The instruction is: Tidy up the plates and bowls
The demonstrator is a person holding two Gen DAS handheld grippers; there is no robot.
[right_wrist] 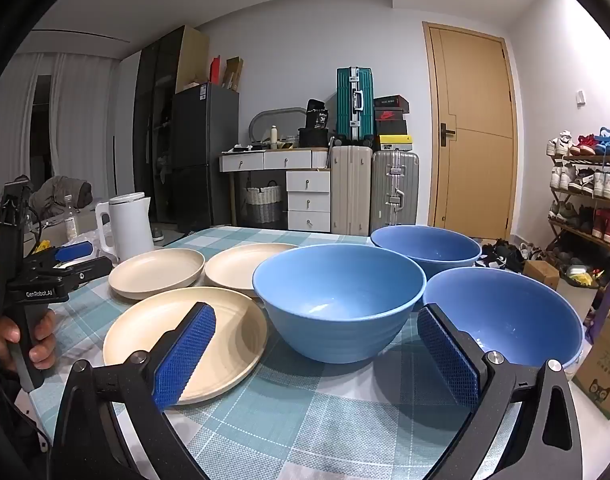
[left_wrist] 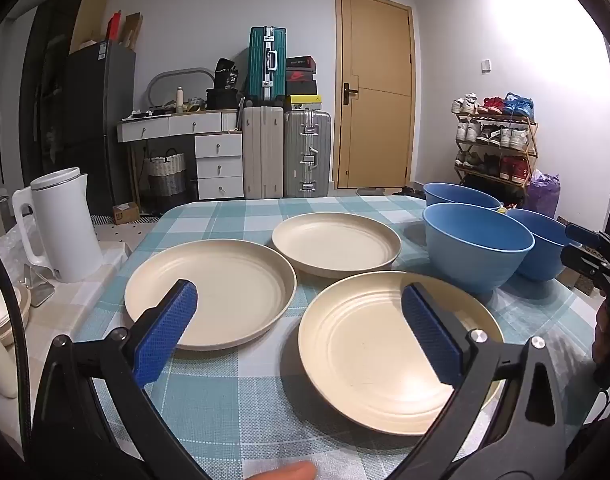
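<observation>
From your left wrist camera, your left gripper (left_wrist: pixel 299 322) stands spread wide with nothing between its blue pads (left_wrist: pixel 165 334), held above the checked tablecloth (left_wrist: pixel 233 404). Three cream plates lie flat on the cloth, each apart from the others: the left plate (left_wrist: pixel 233 292) behind the left pad, the near plate (left_wrist: pixel 369 360) behind the right pad, and the far plate (left_wrist: pixel 336 242) beyond them. To the right of the plates stand three blue bowls, upright: the middle bowl (left_wrist: pixel 475 246) just beside the near plate, the far bowl (left_wrist: pixel 461 194) behind it, and the right bowl (left_wrist: pixel 545 248) partly hidden by the middle one. A white kettle (left_wrist: pixel 63 224) stands off the cloth at the left. Your right gripper (left_wrist: pixel 593 254) shows at the right edge; this view does not show how its jaws stand.

From your right wrist camera, your right gripper (right_wrist: pixel 317 354) is released and empty, its pads (right_wrist: pixel 185 356) wide apart, aimed at the middle bowl (right_wrist: pixel 339 300). The right bowl (right_wrist: pixel 509 312) sits behind the right pad, the far bowl (right_wrist: pixel 425 246) further back. The near plate (right_wrist: pixel 209 332) lies behind the left pad, with the left plate (right_wrist: pixel 157 270) and far plate (right_wrist: pixel 237 266) beyond. At the left edge, your hand (right_wrist: pixel 33 336) holds the left gripper (right_wrist: pixel 79 258) by its handle, and the kettle (right_wrist: pixel 127 226) stands behind it.
</observation>
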